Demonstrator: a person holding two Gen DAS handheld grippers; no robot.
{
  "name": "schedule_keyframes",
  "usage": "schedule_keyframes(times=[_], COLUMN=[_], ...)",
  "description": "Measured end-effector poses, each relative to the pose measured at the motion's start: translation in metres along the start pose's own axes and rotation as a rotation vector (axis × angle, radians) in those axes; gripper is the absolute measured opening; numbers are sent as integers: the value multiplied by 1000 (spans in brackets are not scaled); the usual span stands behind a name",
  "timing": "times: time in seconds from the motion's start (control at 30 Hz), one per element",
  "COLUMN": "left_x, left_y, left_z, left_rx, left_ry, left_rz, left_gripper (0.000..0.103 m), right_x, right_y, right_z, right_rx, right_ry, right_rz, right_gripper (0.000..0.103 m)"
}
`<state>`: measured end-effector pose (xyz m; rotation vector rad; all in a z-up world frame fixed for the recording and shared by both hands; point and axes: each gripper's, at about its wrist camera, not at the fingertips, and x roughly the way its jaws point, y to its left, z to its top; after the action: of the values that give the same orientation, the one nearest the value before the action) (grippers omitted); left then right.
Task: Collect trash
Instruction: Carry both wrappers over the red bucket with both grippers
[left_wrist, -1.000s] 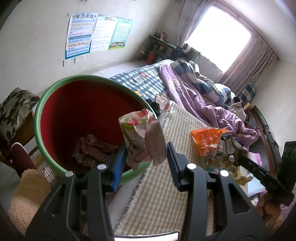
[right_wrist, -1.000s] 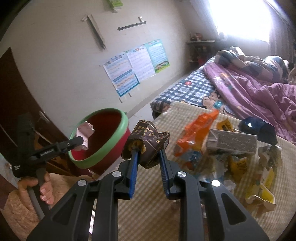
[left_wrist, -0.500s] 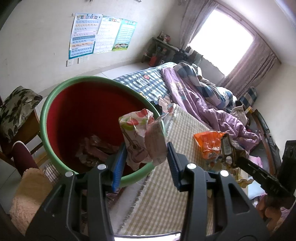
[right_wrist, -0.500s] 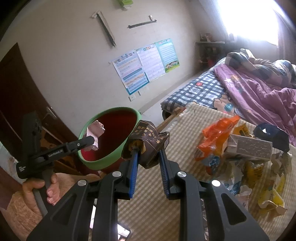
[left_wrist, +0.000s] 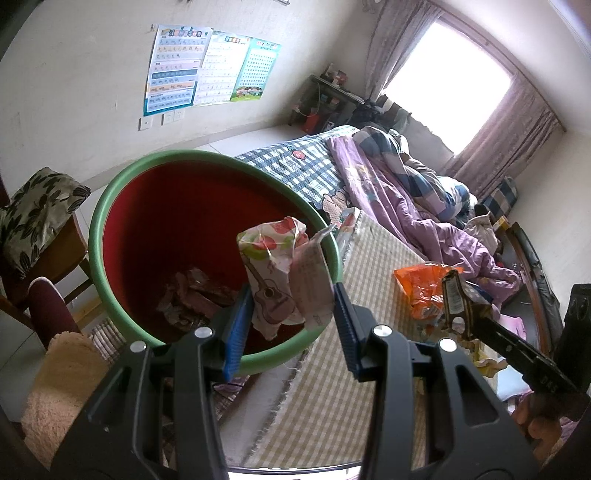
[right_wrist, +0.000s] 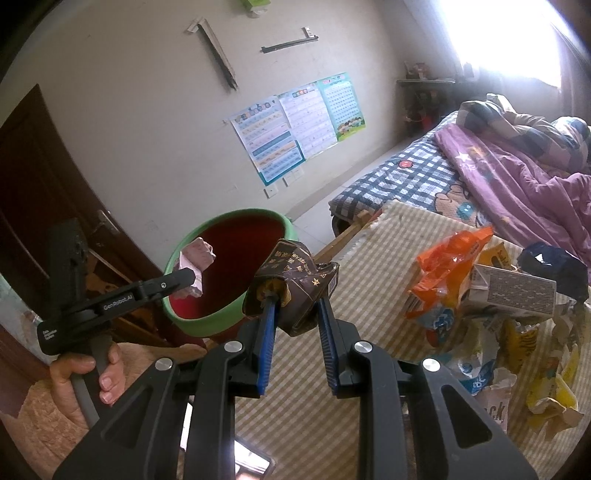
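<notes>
Two grips: left gripper (left_wrist: 291, 314) clamps a crinkly printed pink wrapper (left_wrist: 280, 273) over the round red, green-rimmed bin (left_wrist: 110, 206); right gripper (right_wrist: 295, 317) pinches a crumpled glossy brown wrapper (right_wrist: 295, 284) above the checked woven tablecloth (right_wrist: 369, 280), beside the bin.

I see a room lit by daylight from the window (left_wrist: 454, 85). In my right view the window (right_wrist: 517, 37) is so bright it turns all white, and a pale haze spreads over the bed (right_wrist: 517, 166) near it. The door (right_wrist: 33, 206) side looks dark. Both views bend at the edges and have black corners. Things close by look sharp.
</notes>
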<state>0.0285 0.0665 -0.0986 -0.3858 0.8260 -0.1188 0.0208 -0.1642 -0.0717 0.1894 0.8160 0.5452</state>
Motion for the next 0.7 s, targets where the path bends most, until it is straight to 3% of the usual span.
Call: schedule_keyframes(times=[0.7], left_x=[-11], left_y=[10], left_z=[5], left_rx=[-20], left_ry=[-43], left_rz=[35], left_gripper=[41], right_x=[17], right_y=[14], right_z=[4], right_rx=[-19], right_ry=[18], right_rz=[38], right_gripper=[23])
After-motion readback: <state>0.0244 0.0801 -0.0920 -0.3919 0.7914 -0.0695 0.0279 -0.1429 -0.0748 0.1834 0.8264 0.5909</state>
